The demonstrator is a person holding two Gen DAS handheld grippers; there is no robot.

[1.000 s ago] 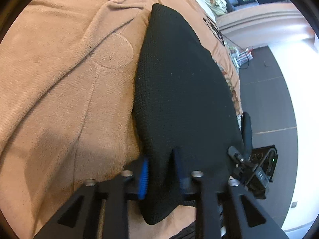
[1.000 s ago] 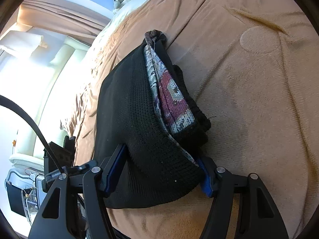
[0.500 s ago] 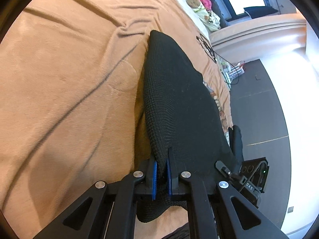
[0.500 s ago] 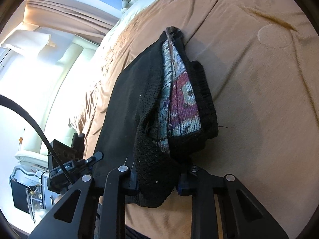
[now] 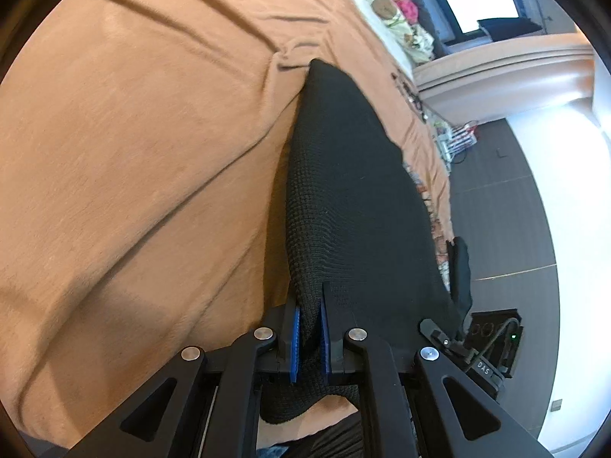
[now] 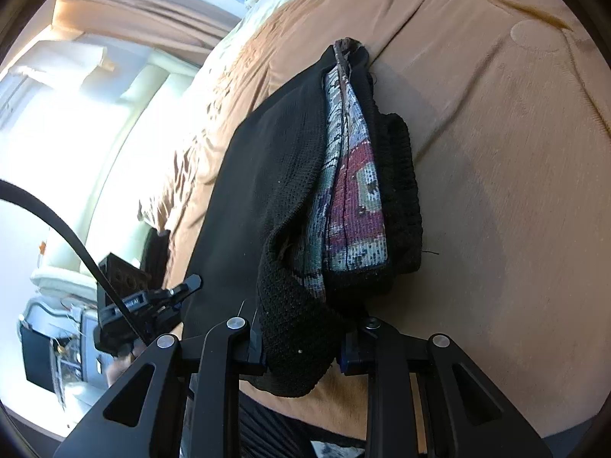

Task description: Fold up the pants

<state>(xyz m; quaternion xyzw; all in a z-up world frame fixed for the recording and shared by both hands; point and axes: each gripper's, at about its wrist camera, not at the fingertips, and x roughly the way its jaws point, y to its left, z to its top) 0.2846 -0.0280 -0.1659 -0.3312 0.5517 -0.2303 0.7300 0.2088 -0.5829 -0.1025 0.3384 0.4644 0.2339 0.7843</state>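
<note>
Black knit pants (image 5: 355,206) lie lengthwise on a tan blanket, their near end raised off it. My left gripper (image 5: 309,318) is shut on the near left corner of the fabric, pinched between its blue pads. In the right wrist view the pants (image 6: 267,175) show a patterned red, grey and blue inner side (image 6: 355,198) along their right edge. My right gripper (image 6: 303,347) is shut on a thick bunch of the near right corner. The far end rests on the blanket.
The tan blanket (image 5: 133,152) covers the bed on all sides of the pants. The bed edge and dark floor (image 5: 508,206) lie to the right in the left wrist view. Pillows and soft toys (image 5: 393,4) sit at the far end.
Both grippers closed from open onto the near corners of the pants. The near end has since risen off the blanket, and the fabric now hangs in a ridge.
</note>
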